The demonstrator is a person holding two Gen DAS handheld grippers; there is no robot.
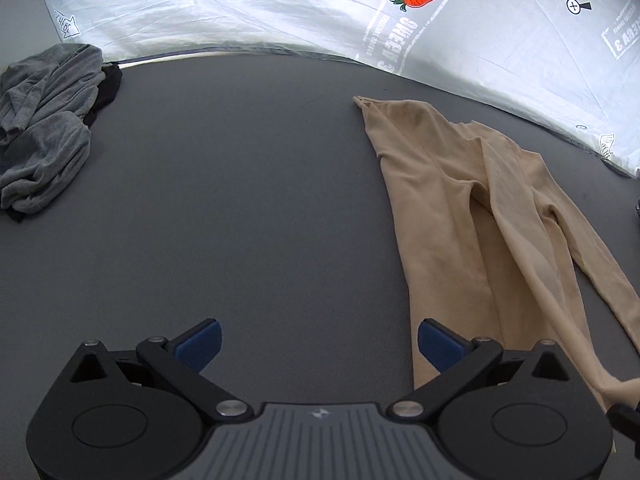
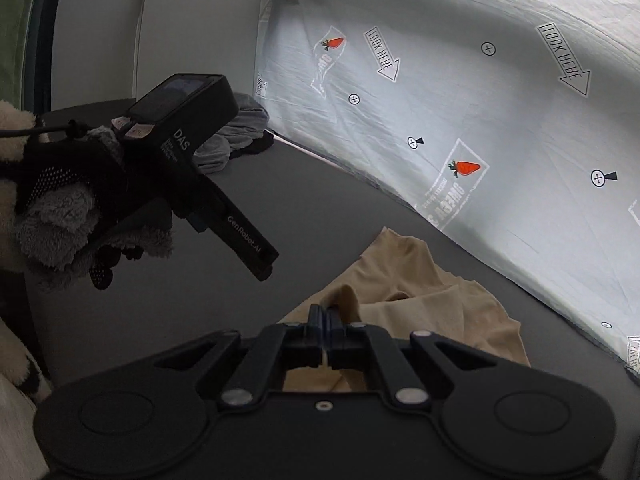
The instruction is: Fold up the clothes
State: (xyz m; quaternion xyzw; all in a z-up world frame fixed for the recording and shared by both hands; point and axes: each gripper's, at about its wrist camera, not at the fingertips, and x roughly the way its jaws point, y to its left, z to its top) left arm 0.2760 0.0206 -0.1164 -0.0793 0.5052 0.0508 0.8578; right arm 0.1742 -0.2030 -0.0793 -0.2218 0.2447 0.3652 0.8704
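- Fingers: the right gripper [image 2: 323, 316] is clenched on a fold of the beige garment [image 1: 472, 216], a ridge of cloth rising just past its tips; the left gripper [image 1: 318, 344] stands wide apart over bare mat, its blue pads [image 1: 199, 346] grasping nothing.
- Garment: it lies crumpled on the grey mat [image 1: 248, 184], right of centre in the left wrist view, one long sleeve trailing toward the near right edge, its far corner near the printed sheet [image 1: 280, 12].
- Other cloth: a grey heap [image 1: 44, 120] with something black beneath sits at the far left, well apart from the garment.
- Step, as judged: spreading the garment flat before any fold.
- Good practice: the free left gripper should take an edge or shoulder well apart from the right grip, so the cloth can be drawn taut between both.
- Caution: pinching one layer only matters; a doubled layer would carry creases into the fold.
- Caution: the trailing sleeve should be laid straight first, not dragged under the body.
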